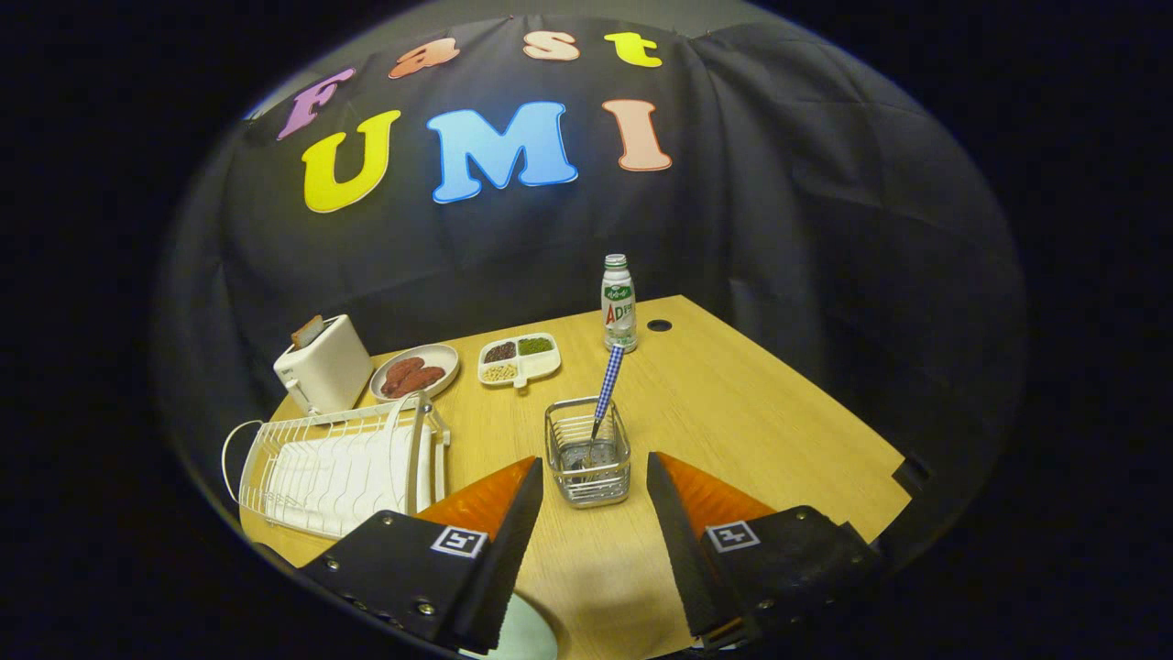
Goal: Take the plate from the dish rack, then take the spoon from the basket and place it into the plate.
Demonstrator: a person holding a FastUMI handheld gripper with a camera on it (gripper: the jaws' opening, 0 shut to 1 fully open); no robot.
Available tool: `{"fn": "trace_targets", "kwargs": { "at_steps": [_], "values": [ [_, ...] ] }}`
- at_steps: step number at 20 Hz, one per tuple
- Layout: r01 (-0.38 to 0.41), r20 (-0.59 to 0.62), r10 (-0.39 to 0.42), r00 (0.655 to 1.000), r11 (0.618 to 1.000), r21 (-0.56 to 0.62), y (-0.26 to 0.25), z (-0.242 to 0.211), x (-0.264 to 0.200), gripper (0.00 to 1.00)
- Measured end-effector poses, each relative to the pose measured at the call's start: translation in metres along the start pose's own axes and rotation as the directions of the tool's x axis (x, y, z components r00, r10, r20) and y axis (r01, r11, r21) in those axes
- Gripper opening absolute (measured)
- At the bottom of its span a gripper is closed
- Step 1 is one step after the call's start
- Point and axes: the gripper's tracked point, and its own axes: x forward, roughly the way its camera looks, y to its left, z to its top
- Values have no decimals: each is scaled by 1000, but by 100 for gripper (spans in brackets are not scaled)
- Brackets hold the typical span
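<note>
Gripper point(594, 481): fingers spread wide apart, holding nothing, hovering above the wooden table point(761, 412).
Plate point(520, 634): pale, round, lying flat on the table under the left finger, mostly hidden by it.
Basket point(587, 451): small wire basket standing just ahead of the fingertips, between them.
Spoon point(605, 390): upright in the basket, blue-and-white checked handle leaning up and away.
Dish rack point(339, 463): white wire rack, left of the basket, beside the left finger.
Toaster point(323, 365): white, beyond the rack, a slice poking up.
Sausage plate point(416, 371): just beside the toaster.
Divided dish point(519, 358): three compartments of beans and grains, next to it.
Bottle point(619, 302): beyond the basket, upright.
</note>
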Motion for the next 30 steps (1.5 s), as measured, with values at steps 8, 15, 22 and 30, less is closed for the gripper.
{"fn": "trace_targets", "kwargs": {
  "at_steps": [8, 15, 22, 30],
  "values": [
    [64, -23, -63, 998, 996, 56, -9, 28, 70, 72],
    [77, -61, -69, 996, 987, 139, -8, 33, 126, 72],
    [89, -117, -70, 991, 982, 166, -12, 22, 161, 67],
    [43, -149, -19, 989, 986, 163, -3, 14, 172, 13]
  ]
}}
